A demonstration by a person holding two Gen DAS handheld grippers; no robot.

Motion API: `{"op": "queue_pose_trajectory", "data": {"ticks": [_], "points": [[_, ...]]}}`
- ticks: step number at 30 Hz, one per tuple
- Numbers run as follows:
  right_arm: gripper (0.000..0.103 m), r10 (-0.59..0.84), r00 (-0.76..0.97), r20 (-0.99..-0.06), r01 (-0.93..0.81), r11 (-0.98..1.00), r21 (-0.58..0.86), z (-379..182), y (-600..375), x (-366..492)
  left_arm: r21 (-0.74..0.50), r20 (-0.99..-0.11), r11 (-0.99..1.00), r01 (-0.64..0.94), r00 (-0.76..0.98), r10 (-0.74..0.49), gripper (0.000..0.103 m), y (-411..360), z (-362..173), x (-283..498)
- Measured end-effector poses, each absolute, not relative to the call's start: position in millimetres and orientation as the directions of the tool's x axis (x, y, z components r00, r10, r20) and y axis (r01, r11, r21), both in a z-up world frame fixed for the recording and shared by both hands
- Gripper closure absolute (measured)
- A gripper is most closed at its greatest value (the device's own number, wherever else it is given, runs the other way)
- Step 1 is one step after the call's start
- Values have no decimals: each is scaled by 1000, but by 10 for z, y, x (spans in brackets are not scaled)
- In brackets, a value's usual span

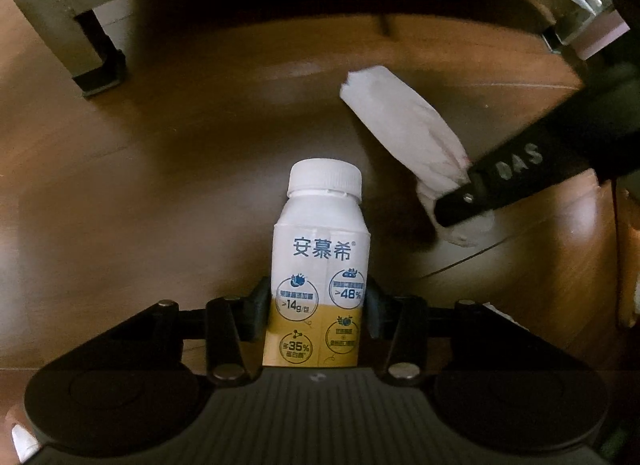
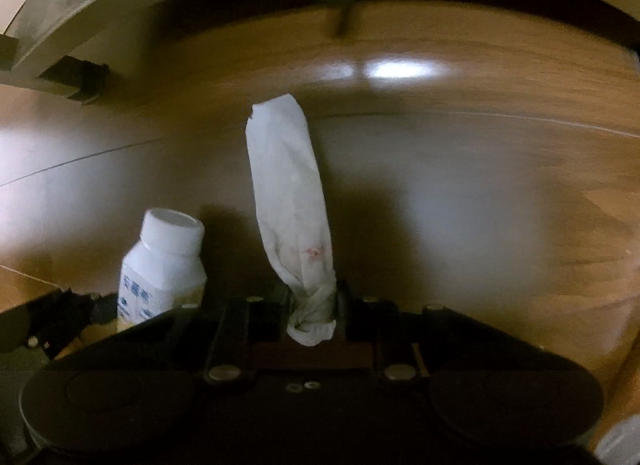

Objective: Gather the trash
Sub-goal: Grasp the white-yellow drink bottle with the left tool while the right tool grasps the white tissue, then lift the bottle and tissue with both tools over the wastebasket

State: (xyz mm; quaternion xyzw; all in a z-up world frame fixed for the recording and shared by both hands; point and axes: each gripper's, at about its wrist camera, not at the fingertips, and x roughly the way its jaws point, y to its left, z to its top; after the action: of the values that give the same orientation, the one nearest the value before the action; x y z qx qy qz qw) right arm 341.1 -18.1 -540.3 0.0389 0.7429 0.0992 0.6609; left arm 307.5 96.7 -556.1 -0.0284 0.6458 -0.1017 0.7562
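Below, left gripper (image 1: 316, 305) pinches the bottle (image 1: 318, 265), right gripper (image 2: 314, 305) apparently the tissue (image 2: 290, 193), floor (image 2: 460, 193) open.

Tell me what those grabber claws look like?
Both are black. The left gripper has a ribbed grey plate at its base, silver round bolts and two flat fingers. The right gripper looks the same, and its finger has raised letters on the side.
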Motion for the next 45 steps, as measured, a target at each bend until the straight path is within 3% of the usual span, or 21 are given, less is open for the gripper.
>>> {"op": "queue_pose_trajectory", "data": {"ticks": [9,23,33,45], "points": [[84,221,-57,-974,-70,972,225,-4600,-419,3218,-178,-962,978,108,189,-196,59,1032,-4945,3118],[84,327,203,-923,-154,941,300,-2475,-727,2747,-147,-895,979,138,404,-191,59,956,-2837,2905],[84,391,425,-817,-231,919,320,-1133,-1032,2231,-143,-763,986,89,625,-167,59,867,-1413,2400],[84,382,619,-686,-283,923,260,-56,-1265,1956,-120,-604,987,106,781,-157,59,721,-289,1972]]}}
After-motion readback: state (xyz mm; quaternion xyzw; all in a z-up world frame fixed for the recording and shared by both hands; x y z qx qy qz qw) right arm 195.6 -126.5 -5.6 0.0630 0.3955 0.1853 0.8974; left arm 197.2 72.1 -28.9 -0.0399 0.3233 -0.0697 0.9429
